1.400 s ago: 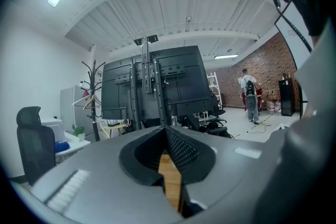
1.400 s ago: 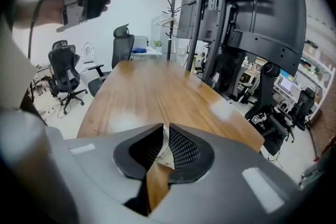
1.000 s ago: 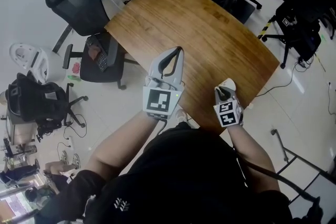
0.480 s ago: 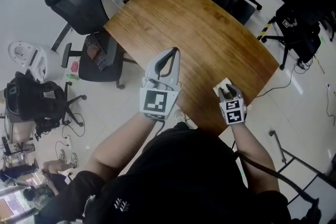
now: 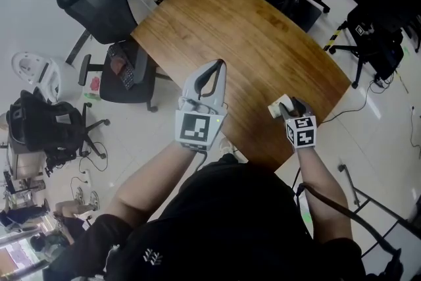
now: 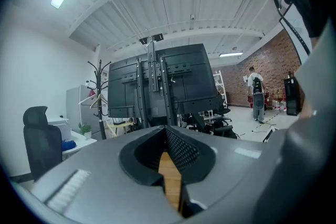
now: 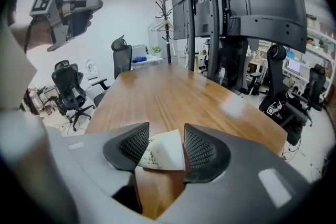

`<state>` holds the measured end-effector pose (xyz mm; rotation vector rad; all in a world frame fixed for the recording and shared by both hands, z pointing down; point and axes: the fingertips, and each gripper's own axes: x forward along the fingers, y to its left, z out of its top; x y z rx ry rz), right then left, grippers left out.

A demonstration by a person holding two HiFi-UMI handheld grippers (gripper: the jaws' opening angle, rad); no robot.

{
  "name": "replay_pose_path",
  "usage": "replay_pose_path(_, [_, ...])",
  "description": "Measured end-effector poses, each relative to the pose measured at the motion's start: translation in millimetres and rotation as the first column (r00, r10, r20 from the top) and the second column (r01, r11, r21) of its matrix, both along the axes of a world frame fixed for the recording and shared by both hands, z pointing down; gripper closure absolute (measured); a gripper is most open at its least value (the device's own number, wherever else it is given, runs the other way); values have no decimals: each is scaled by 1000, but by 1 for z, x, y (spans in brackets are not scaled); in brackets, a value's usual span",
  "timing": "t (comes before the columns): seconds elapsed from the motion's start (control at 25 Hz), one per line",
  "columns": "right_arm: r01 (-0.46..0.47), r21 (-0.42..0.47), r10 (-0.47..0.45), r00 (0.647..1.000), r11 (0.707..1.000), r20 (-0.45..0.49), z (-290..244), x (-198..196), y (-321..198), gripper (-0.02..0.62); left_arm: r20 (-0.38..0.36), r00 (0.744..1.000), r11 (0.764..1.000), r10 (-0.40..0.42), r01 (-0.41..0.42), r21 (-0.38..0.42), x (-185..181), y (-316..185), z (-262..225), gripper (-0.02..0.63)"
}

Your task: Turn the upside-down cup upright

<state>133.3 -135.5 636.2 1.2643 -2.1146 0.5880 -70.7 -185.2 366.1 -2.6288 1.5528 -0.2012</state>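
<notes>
Head view: wooden table (image 5: 223, 16), both grippers over its 6 o'clock edge.

Right gripper (image 5: 291, 107): sits near the table's 5 o'clock corner and points down at the top. The jaws are opening and stand wide apart. The cup (image 7: 164, 150), white paper with a faint printed pattern, is in the gap between the two ribbed pads (image 7: 202, 150). It fills most of the gap. I see no squeeze on its wall, so I read it as let go.

Cup, right gripper view: dead centre between the jaws, the wider end toward the camera at 6 o'clock, the narrower end away at 12 o'clock. I cannot tell whether it stands on the wood or lies tilted.

Cup, head view: at about 10 o'clock from the right gripper's marker cube (image 5: 302, 132).

Left gripper (image 5: 220, 66): at 9 o'clock of the right gripper and well apart from the cup. Its jaw tips are together with nothing between them; only a strip of table wood shows below.
</notes>
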Motion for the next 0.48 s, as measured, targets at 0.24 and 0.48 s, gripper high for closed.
replay_pose_path(0.24, [-24, -139, 27, 999, 990, 24, 25, 7, 8, 392, -8, 1000, 1000, 12, -12, 0, 3, -1, -3, 606])
replay_pose_path(0.48, [36, -86, -40, 998, 996, -39, 17, 4, 14, 470, 0, 1000, 1000, 12, -12, -1, 2, -3, -1, 606])
